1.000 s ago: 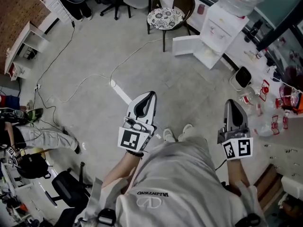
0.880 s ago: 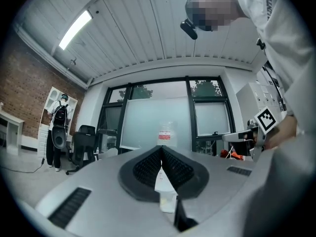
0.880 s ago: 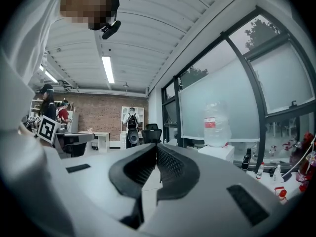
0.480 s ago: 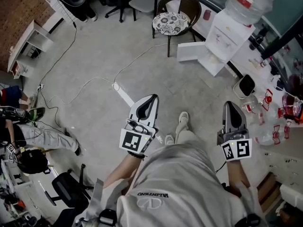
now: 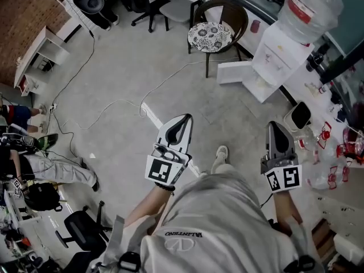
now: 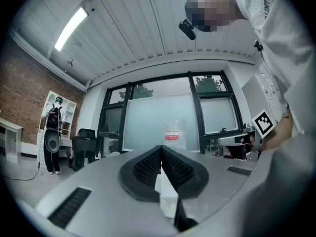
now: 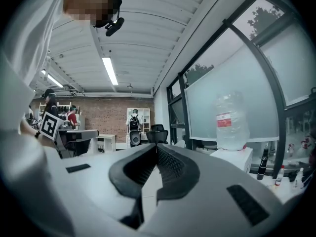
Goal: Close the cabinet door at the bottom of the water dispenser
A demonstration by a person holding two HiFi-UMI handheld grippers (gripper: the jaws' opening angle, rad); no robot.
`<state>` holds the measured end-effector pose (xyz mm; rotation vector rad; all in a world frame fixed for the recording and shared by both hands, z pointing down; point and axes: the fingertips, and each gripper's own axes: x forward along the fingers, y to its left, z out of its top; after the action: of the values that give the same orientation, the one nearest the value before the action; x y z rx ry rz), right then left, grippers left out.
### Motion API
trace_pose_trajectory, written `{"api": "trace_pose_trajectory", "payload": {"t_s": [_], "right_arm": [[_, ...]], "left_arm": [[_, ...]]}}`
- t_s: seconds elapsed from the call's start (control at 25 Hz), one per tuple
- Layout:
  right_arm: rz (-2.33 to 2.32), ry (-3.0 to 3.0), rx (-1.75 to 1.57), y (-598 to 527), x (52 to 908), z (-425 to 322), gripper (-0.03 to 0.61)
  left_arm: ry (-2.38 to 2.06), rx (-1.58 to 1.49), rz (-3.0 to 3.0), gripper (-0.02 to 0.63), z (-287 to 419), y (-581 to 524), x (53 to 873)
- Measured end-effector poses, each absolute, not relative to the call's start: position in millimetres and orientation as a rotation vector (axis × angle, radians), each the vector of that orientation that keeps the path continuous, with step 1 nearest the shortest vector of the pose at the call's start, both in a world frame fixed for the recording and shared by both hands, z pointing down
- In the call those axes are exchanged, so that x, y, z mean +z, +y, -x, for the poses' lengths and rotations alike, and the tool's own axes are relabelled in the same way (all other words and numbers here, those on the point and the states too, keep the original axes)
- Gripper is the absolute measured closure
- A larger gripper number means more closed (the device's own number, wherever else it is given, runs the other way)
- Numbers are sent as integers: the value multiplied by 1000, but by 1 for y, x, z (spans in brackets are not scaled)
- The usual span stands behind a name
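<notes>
The white water dispenser (image 5: 277, 54) with a big bottle (image 5: 311, 5) on top stands at the far right by the window wall. Its bottom cabinet door (image 5: 234, 71) hangs open, swung out to the left over the floor. My left gripper (image 5: 182, 117) and right gripper (image 5: 277, 123) are held in front of my body, both shut and empty, well short of the dispenser. The left gripper view shows shut jaws (image 6: 161, 149) with the bottle (image 6: 173, 134) straight beyond. In the right gripper view, the shut jaws (image 7: 156, 147) point left of the bottle (image 7: 230, 120).
A dark chair with a patterned cushion (image 5: 211, 32) stands just left of the open door. A cable (image 5: 122, 104) and a white strip (image 5: 152, 116) lie on the concrete floor. A small bin (image 5: 297, 116) and red clutter (image 5: 335, 144) sit at the right. A person (image 5: 40, 166) is at the left.
I have walked toward the dispenser: it and the chair have slid down and right in the head view, and my feet have stepped. Both grippers stay shut and held out ahead.
</notes>
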<state>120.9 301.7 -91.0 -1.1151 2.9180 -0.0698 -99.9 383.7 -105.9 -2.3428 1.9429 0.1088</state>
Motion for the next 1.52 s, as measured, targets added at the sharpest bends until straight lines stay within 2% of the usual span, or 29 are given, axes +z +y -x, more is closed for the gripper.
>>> {"api": "trace_pose_trajectory", "payload": {"t_s": [0.44,1.04,1.52], "right_arm": [[1041,2945,-67,215,-93,-112,563],[1043,2934,-150,156,-84,-111,563],[1097,2959,-61,111,-68,-53,563]], "left_arm": [[1981,114,2336,604,94,294,-108],[2032,39,2302,604,109,244,-103],[1903,43,2420,604,147,174,-93]]}}
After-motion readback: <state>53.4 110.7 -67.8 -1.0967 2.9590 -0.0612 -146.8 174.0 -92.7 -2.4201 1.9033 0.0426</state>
